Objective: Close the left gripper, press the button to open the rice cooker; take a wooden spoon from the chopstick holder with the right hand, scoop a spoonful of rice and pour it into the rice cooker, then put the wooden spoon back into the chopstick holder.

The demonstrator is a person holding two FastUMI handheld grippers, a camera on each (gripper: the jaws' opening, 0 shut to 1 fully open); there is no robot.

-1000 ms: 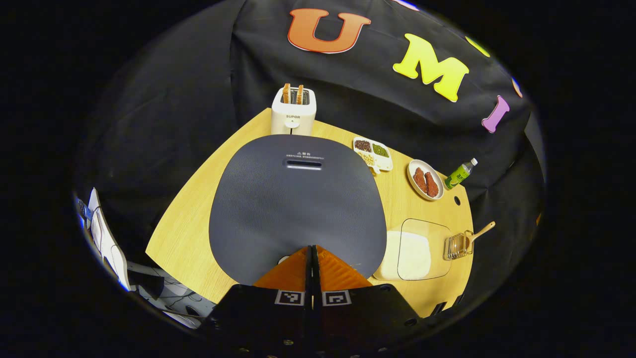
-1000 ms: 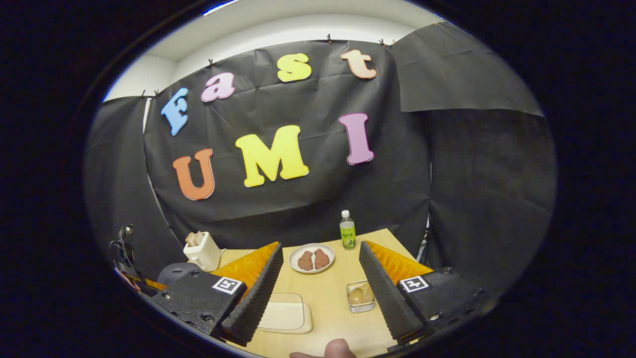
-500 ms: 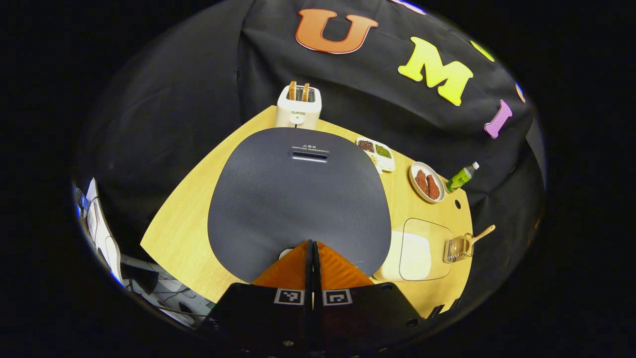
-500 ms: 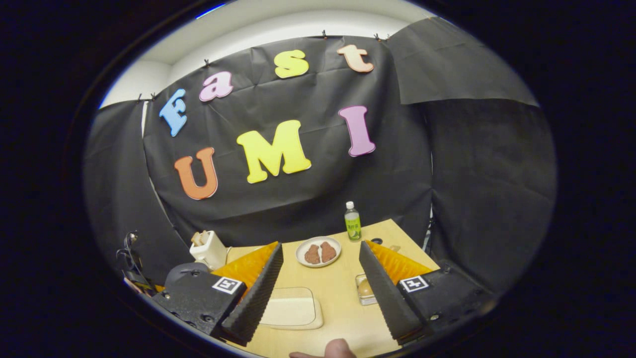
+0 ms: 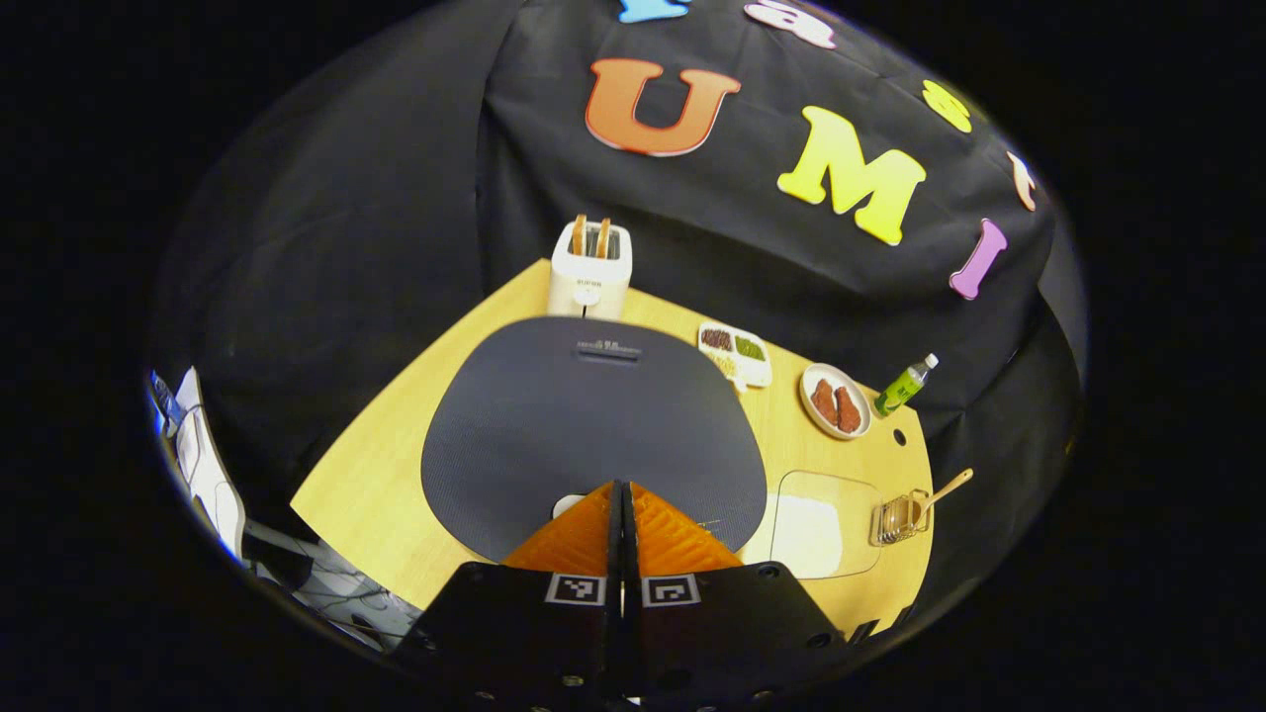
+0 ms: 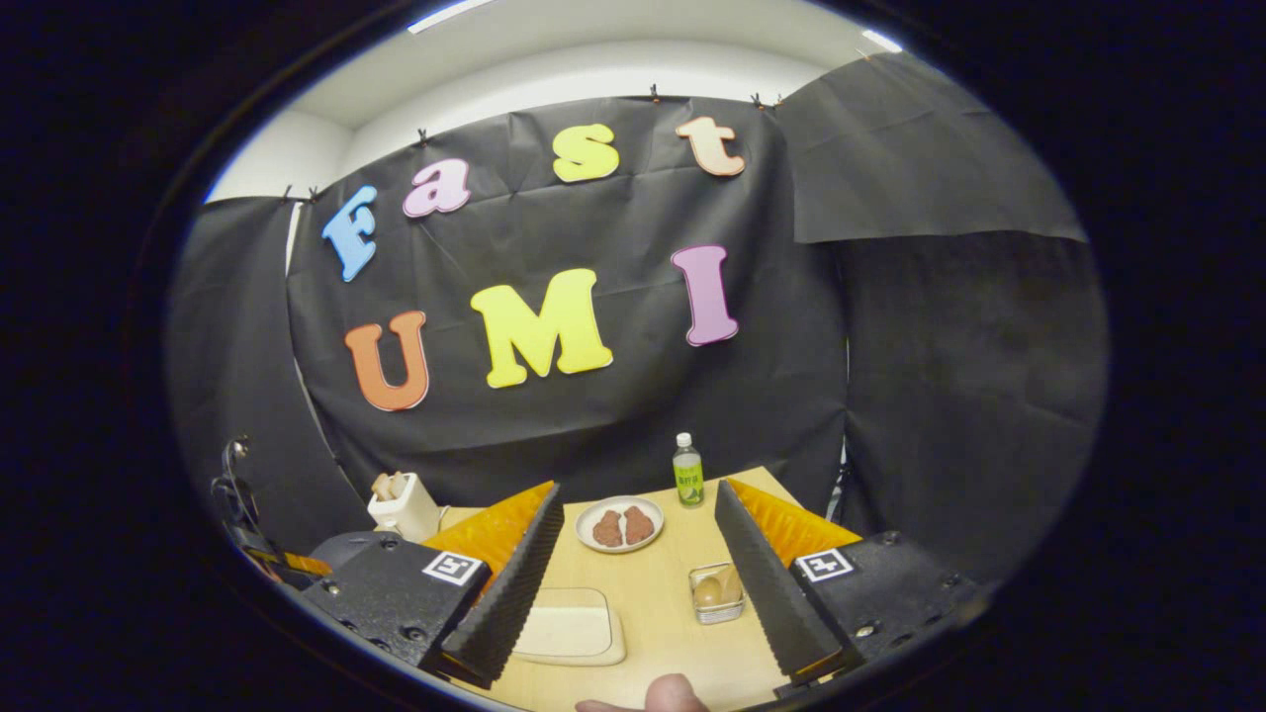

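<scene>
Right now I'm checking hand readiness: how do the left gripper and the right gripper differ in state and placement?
The left gripper has its fingers pressed together with no gap, while the right gripper stands wide open, holding nothing. The left gripper points down at the front edge of the closed rice cooker; the right gripper looks level across the table, with the chopstick holder between its fingers. Both carry square markers.

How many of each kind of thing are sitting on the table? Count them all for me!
Rice cooker: 1
Toaster: 1
Divided dish of beans: 1
Plate of meat: 1
Bottle: 1
Lidded box of rice: 1
Chopstick holder: 1
Wooden spoon: 1
Total: 8
</scene>
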